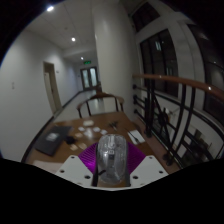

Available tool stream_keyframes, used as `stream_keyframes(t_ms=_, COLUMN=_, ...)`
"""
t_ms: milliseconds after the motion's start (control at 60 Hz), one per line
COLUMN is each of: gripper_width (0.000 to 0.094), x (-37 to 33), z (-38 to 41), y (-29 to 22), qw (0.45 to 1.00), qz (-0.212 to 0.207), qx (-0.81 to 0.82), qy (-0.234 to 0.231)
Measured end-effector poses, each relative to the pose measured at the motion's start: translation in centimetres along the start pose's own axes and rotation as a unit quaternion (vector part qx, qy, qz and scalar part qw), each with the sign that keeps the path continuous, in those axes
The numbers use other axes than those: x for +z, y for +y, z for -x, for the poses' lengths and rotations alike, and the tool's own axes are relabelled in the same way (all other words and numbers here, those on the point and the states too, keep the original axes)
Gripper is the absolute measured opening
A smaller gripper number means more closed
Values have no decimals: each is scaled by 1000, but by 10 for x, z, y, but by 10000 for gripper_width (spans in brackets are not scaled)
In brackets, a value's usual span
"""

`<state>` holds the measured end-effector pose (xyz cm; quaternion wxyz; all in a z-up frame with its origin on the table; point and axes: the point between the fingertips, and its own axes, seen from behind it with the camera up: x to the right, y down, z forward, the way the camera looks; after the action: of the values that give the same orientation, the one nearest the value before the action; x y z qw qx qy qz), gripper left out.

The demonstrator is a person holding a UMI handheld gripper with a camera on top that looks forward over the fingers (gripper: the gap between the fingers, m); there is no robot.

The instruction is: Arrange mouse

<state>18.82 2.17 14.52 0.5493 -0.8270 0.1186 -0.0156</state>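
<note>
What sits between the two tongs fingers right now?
A translucent grey rounded computer mouse sits between the purple-padded tongs, shown in the gripper view; whether both pads press on it is unclear.

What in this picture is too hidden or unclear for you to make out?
- Gripper view: the tool holds a pale rounded object between its purple pads; probably the mouse, but its underside and rear are hidden by the fingers.
- Small white items on the wooden table: too small to identify.
- Dark flat thing beyond the fingers: laptop or mat, unclear.

text: none legible | green sign [90,58] over far door: unreadable
</note>
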Motion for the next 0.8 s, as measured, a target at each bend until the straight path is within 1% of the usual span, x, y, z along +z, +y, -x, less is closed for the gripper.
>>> stream_keyframes(t_ms=100, gripper_width=367, x=-39, z=98, y=-38, qw=998, qz=-51, qx=-9, qy=-30)
stream_keyframes(t_ms=150, gripper_width=366, x=-50, z=150, y=-29, qw=997, qz=-56, qx=-19, qy=-50)
stream_keyframes(t_ms=183, gripper_width=365, x=-53, z=180, y=-7, qw=996, qz=-53, qx=-27, qy=-66)
stream_keyframes(t_ms=200, gripper_width=365, x=-46, z=197, y=-3, qw=996, qz=-45, qx=-31, qy=-71)
stream_keyframes(t_ms=233, gripper_width=365, x=-42, z=224, y=23, qw=996, qz=-27, qx=-35, qy=-82)
stream_keyframes(t_ms=283, gripper_width=365, x=-33, z=255, y=69, qw=994, qz=14, qx=-44, qy=-94)
stream_keyframes(t_ms=300, gripper_width=366, x=-36, z=265, y=92, qw=993, qz=25, qx=-53, qy=-98)
stream_keyframes(t_ms=383, gripper_width=365, x=-13, z=291, y=149, qw=988, qz=84, qx=-82, qy=-104)
stream_keyframes(t_ms=433, gripper_width=365, x=-4, z=297, y=173, qw=985, qz=105, qx=-91, qy=-101)
stream_keyframes(t_ms=450, gripper_width=366, x=-20, z=298, y=185, qw=985, qz=107, qx=-97, qy=-100)
stream_keyframes(t_ms=500, gripper_width=377, x=-2, z=298, y=198, qw=981, qz=122, qx=-119, qy=-94)
stream_keyframes(t_ms=517, gripper_width=429, x=1, z=297, y=203, qw=980, qz=128, qx=-122, qy=-91)
stream_keyframes(t_ms=550, gripper_width=449, x=5, z=296, y=210, qw=977, qz=139, qx=-131, qy=-90)
stream_keyframes(t_ms=567, gripper_width=458, x=8, z=298, y=205, qw=979, qz=127, qx=-130, qy=-93)
stream_keyframes(t_ms=583, gripper_width=468, x=10, z=299, y=205, qw=979, qz=128, qx=-131, qy=-93)
stream_keyframes(t_ms=600, gripper_width=502, x=10, z=298, y=205, qw=978, qz=132, qx=-132, qy=-94)
stream_keyframes(t_ms=633, gripper_width=518, x=4, z=297, y=208, qw=975, qz=143, qx=-135, qy=-100)
stream_keyframes(t_ms=683, gripper_width=577, x=0, z=298, y=208, qw=971, qz=152, qx=-145, qy=-116)
stream_keyframes(t_ms=700, gripper_width=686, x=-3, z=298, y=209, qw=968, qz=158, qx=-148, qy=-124)
stream_keyframes(t_ms=717, gripper_width=705, x=-6, z=299, y=209, qw=966, qz=163, qx=-149, qy=-133)
stream_keyframes(t_ms=783, gripper_width=870, x=-20, z=303, y=206, qw=961, qz=169, qx=-141, qy=-168)
stream_keyframes(t_ms=800, gripper_width=854, x=-29, z=302, y=204, qw=959, qz=170, qx=-141, qy=-176)
